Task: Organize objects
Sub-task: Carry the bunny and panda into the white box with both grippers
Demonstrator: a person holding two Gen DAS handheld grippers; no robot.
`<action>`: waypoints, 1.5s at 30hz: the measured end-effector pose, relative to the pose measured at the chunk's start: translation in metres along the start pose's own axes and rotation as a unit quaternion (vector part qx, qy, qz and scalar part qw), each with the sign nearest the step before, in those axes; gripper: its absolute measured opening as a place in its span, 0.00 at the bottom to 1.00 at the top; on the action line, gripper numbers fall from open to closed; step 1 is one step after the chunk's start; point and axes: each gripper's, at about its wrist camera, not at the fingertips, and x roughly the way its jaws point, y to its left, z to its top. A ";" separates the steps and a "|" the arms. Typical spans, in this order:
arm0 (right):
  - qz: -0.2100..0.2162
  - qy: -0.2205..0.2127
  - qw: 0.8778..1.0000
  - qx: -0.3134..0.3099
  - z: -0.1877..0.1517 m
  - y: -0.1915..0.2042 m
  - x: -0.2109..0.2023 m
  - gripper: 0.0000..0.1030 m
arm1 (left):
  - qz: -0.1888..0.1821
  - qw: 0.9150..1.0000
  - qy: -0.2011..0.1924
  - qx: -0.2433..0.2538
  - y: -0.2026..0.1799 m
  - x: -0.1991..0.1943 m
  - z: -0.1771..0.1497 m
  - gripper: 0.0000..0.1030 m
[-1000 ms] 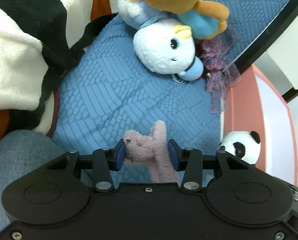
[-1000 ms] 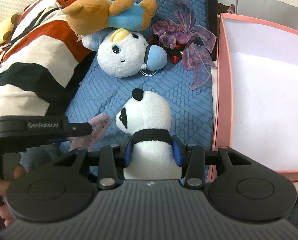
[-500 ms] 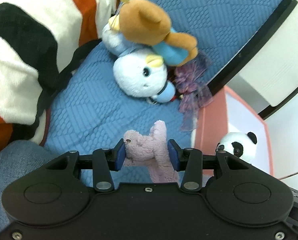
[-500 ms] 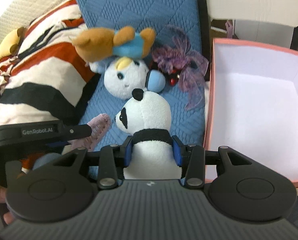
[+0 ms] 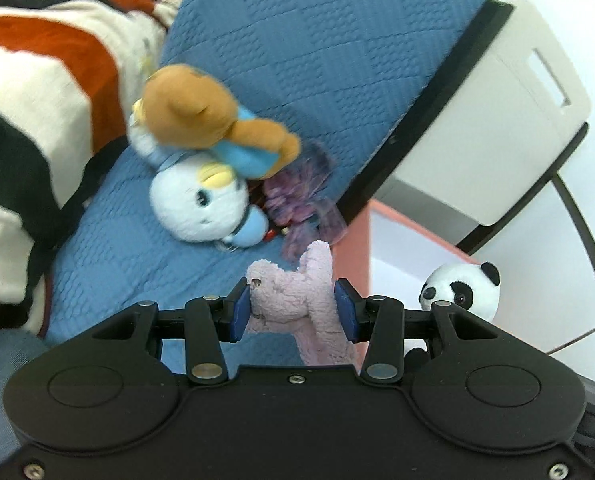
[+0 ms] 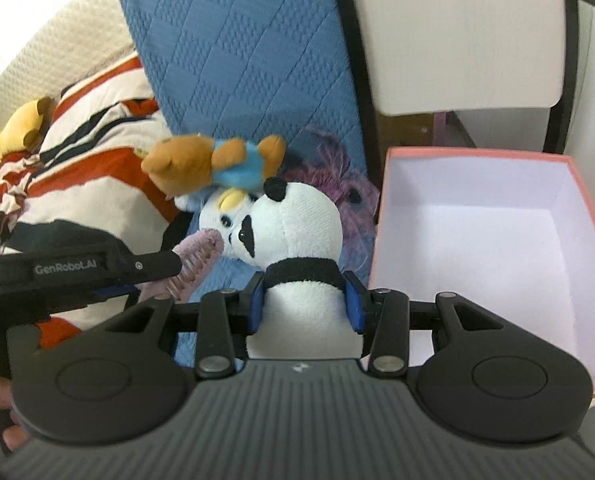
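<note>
My left gripper [image 5: 293, 308] is shut on a pink plush toy [image 5: 297, 296] and holds it above the blue quilted sofa [image 5: 297, 60]. My right gripper [image 6: 303, 300] is shut on a panda plush [image 6: 297, 232], gripped at its body, just left of the pink box [image 6: 477, 240]. The panda also shows in the left wrist view [image 5: 461, 288], over the box [image 5: 353, 232]. The pink plush [image 6: 197, 256] and the left gripper's body show at the left of the right wrist view. A white-and-blue plush [image 5: 197, 208], a brown bear in blue [image 5: 201, 120] and a purple ribbon bundle [image 5: 301, 200] lie on the sofa.
A striped orange, white and black blanket [image 5: 37, 100] covers the sofa's left side. A yellow plush [image 6: 13, 132] lies at its far end. A white chair with a black frame [image 6: 457, 32] stands behind the box. The box's white inside holds nothing.
Both grippers have lifted with their plush toys and tilted up, so the sofa toys look farther off. The panda has moved right toward the box.
</note>
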 end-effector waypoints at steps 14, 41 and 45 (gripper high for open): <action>-0.021 -0.033 0.999 0.022 0.014 -0.068 -0.030 0.42 | -0.023 0.999 -0.005 0.036 -0.084 0.022 0.000 0.41; -0.056 0.037 0.994 0.085 -0.022 -0.215 0.028 0.42 | 0.003 0.991 0.100 0.093 -0.182 0.170 -0.049 0.41; -0.058 0.050 0.993 0.089 -0.030 -0.224 0.039 0.42 | 0.011 0.989 0.116 0.096 -0.181 0.185 -0.054 0.41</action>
